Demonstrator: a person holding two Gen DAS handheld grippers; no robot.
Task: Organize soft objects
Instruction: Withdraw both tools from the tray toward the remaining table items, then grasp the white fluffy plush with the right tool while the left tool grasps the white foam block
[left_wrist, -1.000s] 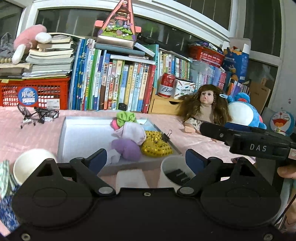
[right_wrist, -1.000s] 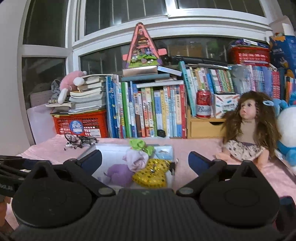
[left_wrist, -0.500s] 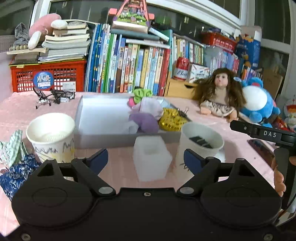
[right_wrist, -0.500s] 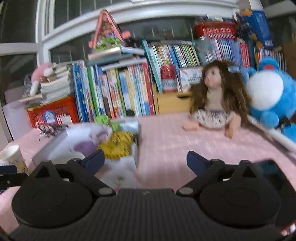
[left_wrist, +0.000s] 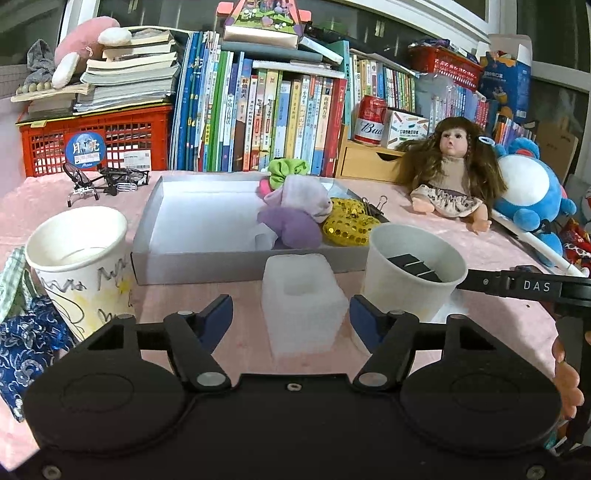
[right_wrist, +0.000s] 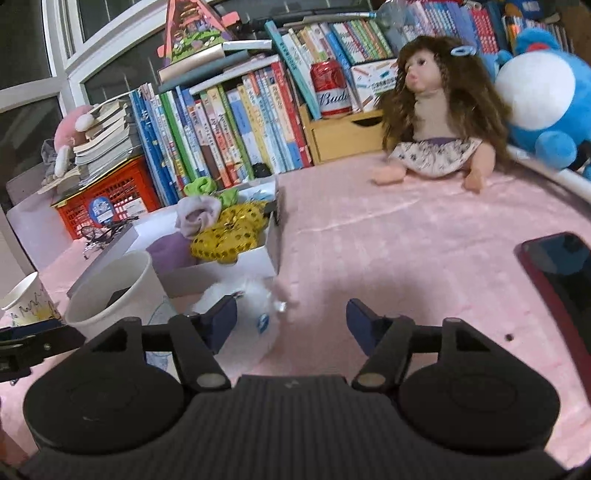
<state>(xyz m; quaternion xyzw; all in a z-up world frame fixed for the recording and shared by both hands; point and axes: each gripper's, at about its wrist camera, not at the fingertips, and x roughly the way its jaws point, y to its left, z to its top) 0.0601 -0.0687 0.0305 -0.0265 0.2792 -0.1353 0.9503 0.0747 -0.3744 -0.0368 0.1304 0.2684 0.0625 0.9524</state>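
Observation:
A white foam block (left_wrist: 303, 295) stands on the pink tablecloth in front of a shallow grey box (left_wrist: 199, 264). My left gripper (left_wrist: 291, 315) is closing around the block, and its blue pads (left_wrist: 218, 314) are still clear of the sides. In the box lie a green scrunchie (left_wrist: 286, 170), a pale sock (left_wrist: 301, 195), a purple plush (left_wrist: 291, 229) and a yellow sequined piece (left_wrist: 349, 227). My right gripper (right_wrist: 291, 323) is closing low over the cloth. A white fluffy toy (right_wrist: 255, 306) lies against its left finger (right_wrist: 221, 321), only partly between the jaws.
Two paper cups (left_wrist: 79, 258) (left_wrist: 412, 271) flank the foam block, the right one with black clips inside. Blue and checked cloths (left_wrist: 22, 332) lie at the far left. A doll (right_wrist: 436, 110), a blue plush (right_wrist: 543, 88) and a dark phone (right_wrist: 557, 266) occupy the right side. Books and a red crate (left_wrist: 99, 142) line the back.
Both grippers have sunk toward the table and their jaws have narrowed. The foam block has come between the left jaws. The right view rolled and swung right, and the fluffy toy appeared.

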